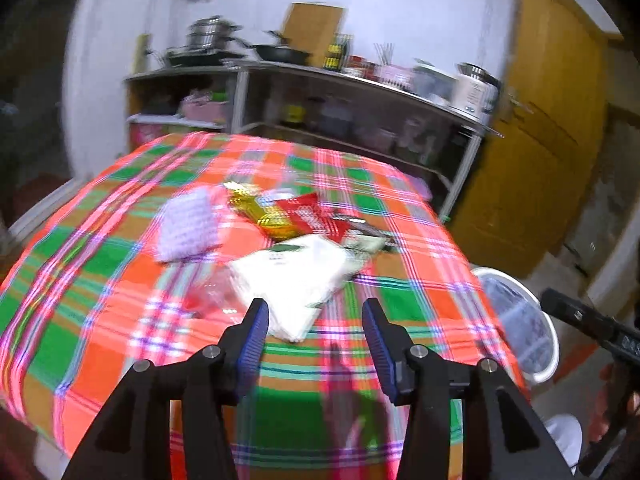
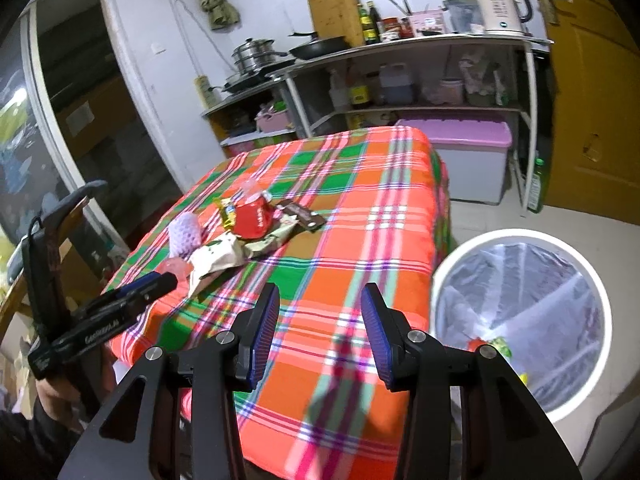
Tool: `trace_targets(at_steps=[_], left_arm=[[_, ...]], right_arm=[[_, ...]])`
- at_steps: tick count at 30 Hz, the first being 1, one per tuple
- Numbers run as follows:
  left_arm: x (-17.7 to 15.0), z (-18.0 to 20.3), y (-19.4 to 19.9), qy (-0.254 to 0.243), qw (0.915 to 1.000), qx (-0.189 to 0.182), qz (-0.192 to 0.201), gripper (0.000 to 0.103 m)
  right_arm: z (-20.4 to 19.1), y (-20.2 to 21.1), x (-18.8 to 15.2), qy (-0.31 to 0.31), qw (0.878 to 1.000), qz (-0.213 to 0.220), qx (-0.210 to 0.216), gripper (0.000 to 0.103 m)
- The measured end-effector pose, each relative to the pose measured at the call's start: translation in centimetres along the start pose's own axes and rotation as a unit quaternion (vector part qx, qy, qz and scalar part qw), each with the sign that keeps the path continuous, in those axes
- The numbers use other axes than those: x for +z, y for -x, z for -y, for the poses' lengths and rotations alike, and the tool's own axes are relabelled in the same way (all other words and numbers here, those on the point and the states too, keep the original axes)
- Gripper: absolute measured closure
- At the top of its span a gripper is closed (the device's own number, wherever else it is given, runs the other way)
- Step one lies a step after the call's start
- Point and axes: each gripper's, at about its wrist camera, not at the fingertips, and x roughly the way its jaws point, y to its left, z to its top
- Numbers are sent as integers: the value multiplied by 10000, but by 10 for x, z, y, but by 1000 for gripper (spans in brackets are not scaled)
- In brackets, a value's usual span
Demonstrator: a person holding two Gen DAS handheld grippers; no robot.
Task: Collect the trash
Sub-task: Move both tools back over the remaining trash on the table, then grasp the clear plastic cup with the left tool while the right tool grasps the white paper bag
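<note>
Both grippers, left (image 1: 316, 322) and right (image 2: 320, 308), stand open and empty over the cloth (image 2: 344, 240). Wrappers (image 2: 256, 224) lie ahead-left of the right fingers; their print is unreadable. The bin (image 2: 520, 320) sits right.

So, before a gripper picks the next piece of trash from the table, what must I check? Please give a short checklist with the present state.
1. Left gripper open and empty: ok.
2. Right gripper open and empty: ok.
3. Trash remains on the plaid table, including the white wrapper and red packet: ok.
4. White wrapper lies just ahead of the left gripper: ok.
5. Lined bin beside the table is open, with room: ok.
6. Left-wrist view sharp enough for aiming: not ok, blurred.
</note>
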Motion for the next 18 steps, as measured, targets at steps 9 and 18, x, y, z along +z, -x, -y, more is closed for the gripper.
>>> trace_targets(at_steps=[9, 18], left_arm=[[3, -45, -22, 685, 9970, 239, -261, 55], [9, -58, -50, 1018, 9931, 371, -455, 55]], right_arm=[[-14, -22, 6, 132, 9998, -158, 42, 59], [-22, -41, 14, 225, 9993, -269, 113, 59]])
